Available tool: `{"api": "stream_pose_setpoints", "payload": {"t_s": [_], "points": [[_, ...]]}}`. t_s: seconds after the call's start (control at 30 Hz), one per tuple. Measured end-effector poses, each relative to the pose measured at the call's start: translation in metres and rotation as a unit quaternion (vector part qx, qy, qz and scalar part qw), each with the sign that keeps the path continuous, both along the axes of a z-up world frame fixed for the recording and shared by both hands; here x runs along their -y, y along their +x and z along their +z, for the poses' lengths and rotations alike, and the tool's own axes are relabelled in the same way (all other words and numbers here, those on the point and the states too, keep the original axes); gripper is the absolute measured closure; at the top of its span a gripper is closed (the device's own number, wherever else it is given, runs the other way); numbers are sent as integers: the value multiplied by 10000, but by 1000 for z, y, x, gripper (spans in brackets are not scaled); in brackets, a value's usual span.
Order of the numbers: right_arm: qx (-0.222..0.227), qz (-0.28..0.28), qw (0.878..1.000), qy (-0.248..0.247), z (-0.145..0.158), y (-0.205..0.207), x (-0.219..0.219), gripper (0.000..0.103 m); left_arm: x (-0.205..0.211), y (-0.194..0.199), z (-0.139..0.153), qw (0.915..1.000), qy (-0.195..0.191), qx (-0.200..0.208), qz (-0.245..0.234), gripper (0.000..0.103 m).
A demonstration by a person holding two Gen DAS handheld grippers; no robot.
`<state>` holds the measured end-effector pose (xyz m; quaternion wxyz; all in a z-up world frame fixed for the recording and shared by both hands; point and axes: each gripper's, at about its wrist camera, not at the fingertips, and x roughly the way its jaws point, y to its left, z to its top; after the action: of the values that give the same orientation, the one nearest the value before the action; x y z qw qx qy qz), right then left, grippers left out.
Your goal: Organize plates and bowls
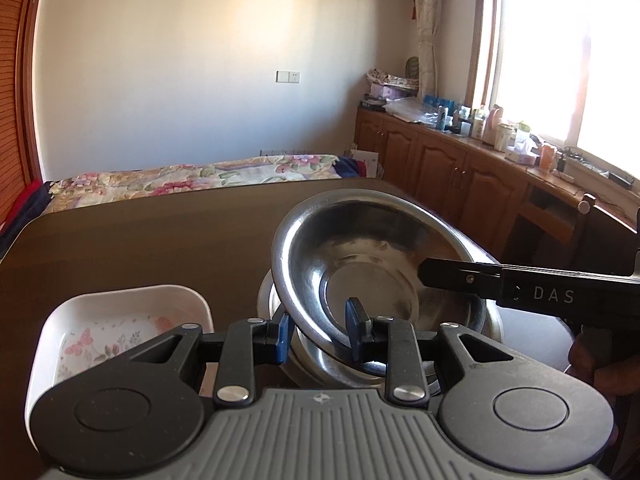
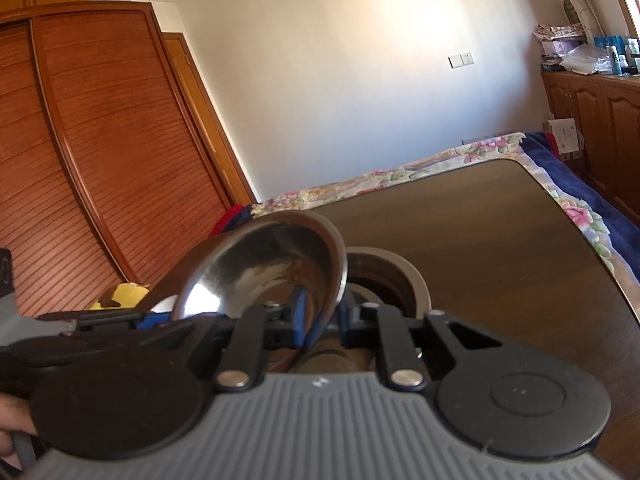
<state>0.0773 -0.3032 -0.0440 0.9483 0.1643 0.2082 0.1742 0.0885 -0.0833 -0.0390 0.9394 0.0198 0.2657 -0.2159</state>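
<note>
Counting steel first: we see one tilted steel bowl (image 1: 372,268) lifted at an angle over a stack of steel bowls (image 1: 360,364) on the dark wooden table (image 1: 160,248); the stack looks like two or three, we cannot tell exactly. Left gripper (image 1: 322,334) has its blue pads either side of the tilted bowl's near rim, one pad outside and one inside, narrow gap, but we cannot tell whether they actually clamp. Right gripper (image 2: 320,318) is pinched on the same bowl's rim, one pad inside, one outside; in the left view it reaches in from the right. One white square dish (image 1: 120,320) with a butterfly-and-flower print sits on the table just left of the stack. One grey-rimmed bowl (image 2: 394,276) with a brown inside stands just behind the tilted bowl in the right view.
</note>
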Motion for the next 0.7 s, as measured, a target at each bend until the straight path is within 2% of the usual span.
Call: {"api": "stream_pose_setpoints", "payload": {"t_s": [0.33,0.7], "points": [[-72,-136,9998,-122,-4,4,-1,89,7,3,-8,9999,122,-18,-7,73],[-52,-296,9971,-698,-3,7,-8,92,6,3,-15,9996,271,23,87,74]]}}
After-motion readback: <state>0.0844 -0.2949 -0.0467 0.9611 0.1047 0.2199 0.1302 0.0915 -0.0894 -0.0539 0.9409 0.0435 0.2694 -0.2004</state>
